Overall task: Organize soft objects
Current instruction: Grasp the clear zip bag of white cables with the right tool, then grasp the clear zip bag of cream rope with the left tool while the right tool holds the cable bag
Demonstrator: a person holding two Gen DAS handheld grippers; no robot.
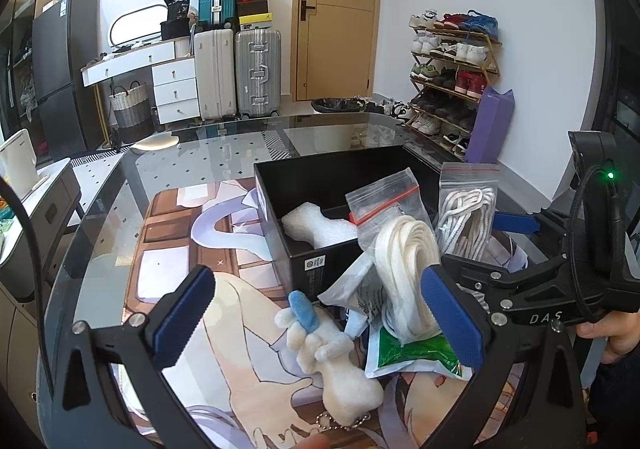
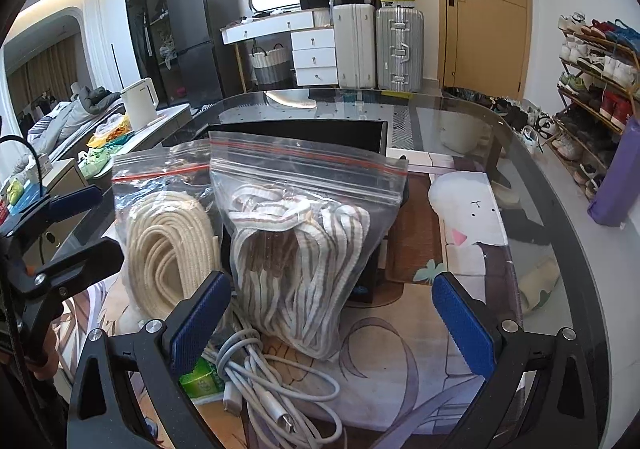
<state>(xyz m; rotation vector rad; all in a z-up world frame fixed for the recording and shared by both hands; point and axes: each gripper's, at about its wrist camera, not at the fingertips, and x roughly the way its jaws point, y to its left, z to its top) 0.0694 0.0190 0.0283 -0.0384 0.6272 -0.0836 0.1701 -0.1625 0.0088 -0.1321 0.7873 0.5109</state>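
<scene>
A black box (image 1: 320, 265) stands on the glass table with a white foam piece (image 1: 316, 227) inside. A zip bag of cream laces (image 1: 400, 249) and a zip bag of striped laces (image 1: 466, 217) lean at the box. A white plush keychain with a blue tip (image 1: 328, 349) lies in front, between my left gripper's fingers. My left gripper (image 1: 320, 321) is open and empty above the plush. My right gripper (image 2: 332, 321) is open and empty, with the striped-lace bag (image 2: 300, 249) between its fingers. The cream-lace bag (image 2: 168, 241) sits to its left. The box (image 2: 304, 129) is behind.
A coiled white cable (image 2: 272, 381) and a green-and-white packet (image 2: 202, 383) lie by the right gripper's left finger. The packet also shows in the left wrist view (image 1: 412, 353). A printed mat (image 1: 180, 249) covers the table. The right gripper's body (image 1: 560, 273) sits close to the right.
</scene>
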